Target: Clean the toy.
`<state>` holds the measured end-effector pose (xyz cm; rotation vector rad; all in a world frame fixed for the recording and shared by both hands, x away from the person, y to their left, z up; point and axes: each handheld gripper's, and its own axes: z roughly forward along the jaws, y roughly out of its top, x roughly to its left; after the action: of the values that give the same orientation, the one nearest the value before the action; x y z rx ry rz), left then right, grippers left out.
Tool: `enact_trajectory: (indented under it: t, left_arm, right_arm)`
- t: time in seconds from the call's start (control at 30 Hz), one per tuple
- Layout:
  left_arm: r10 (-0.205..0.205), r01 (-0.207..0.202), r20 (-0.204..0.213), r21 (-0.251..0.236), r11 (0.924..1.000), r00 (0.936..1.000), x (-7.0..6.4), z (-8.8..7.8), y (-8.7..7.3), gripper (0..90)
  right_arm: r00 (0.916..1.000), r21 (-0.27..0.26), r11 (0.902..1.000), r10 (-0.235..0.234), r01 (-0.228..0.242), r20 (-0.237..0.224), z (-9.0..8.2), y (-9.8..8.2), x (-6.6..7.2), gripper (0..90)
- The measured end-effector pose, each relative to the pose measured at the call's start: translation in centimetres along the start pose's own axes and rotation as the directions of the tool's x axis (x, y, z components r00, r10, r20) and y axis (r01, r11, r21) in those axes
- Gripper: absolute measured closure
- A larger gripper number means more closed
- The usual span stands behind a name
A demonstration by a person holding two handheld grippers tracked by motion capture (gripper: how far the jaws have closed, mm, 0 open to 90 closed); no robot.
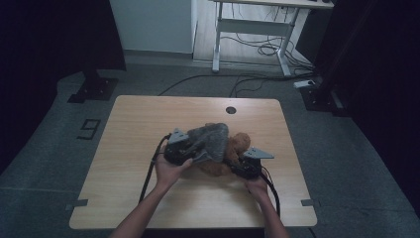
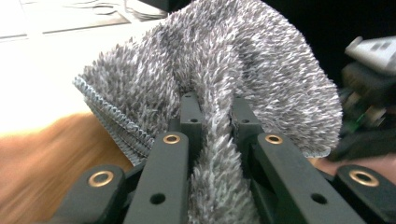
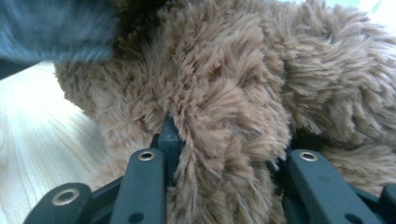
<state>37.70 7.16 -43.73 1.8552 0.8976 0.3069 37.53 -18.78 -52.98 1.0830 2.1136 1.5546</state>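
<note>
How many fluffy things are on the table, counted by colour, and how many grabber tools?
Grey fluffy cloth: 1, pinched in the left gripper
Brown fluffy toy: 1, clamped in the right gripper
Grippers: 2
Total: 4 things, all over the wooden table

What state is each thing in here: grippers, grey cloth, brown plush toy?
Left gripper: shut on a fold of the grey cloth.
Right gripper: shut on the brown plush toy.
Grey cloth: bunched, draped over the toy, one side lifted.
Brown plush toy: lying on the table, partly under the cloth.
</note>
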Motion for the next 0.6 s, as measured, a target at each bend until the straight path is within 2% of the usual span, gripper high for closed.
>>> enact_trajectory:
  t: [0.07,0.13,0.23,0.27,0.33,0.4,0.53,0.6]
  left_arm:
    - [0.014,-0.014,0.021,0.021,0.9997,0.9997,-1.5,1.7,1.1,79.0]
    - [0.026,-0.028,0.026,0.063,0.9976,0.9993,-2.8,3.8,1.8,78.8]
    - [0.068,-0.066,-0.012,0.143,0.9875,0.9976,-4.0,6.9,1.5,78.9]
    - [0.067,-0.064,-0.018,0.139,0.9881,0.9976,-4.0,7.4,1.2,78.9]
    - [0.05,-0.049,-0.005,0.124,0.9911,0.9988,-3.7,7.4,0.7,79.2]
    - [0.053,-0.053,-0.004,0.125,0.9908,0.9986,-3.4,6.9,0.5,79.4]
    - [0.08,-0.074,-0.044,0.131,0.9886,0.9958,-2.6,5.4,0.3,79.5]
    - [0.08,-0.071,-0.069,0.135,0.9884,0.9944,-1.8,4.6,0.1,79.6]
  right_arm:
    - [0.9997,-0.006,0.9998,-0.019,0.019,0.015,0.0,-0.1,0.3,62.2]
    - [0.9994,-0.009,0.9995,-0.03,0.03,0.019,-0.1,-0.2,0.4,62.2]
    - [0.9986,-0.005,0.9989,-0.046,0.046,0.026,-0.3,-0.3,0.6,62.1]
    - [0.9981,-0.002,0.9985,-0.054,0.054,0.032,-0.3,-0.3,0.6,62.0]
    - [0.9981,0.008,0.9987,-0.051,0.051,0.035,-0.4,-0.5,0.4,62.0]
    - [0.9989,0.001,0.9991,-0.042,0.042,0.021,-0.5,-0.7,0.2,61.9]
    - [0.9978,0.002,0.9982,-0.059,0.059,0.03,-0.4,-0.6,0.4,61.9]
    - [0.9979,0.002,0.9983,-0.058,0.058,0.03,-0.4,-0.6,0.4,61.9]
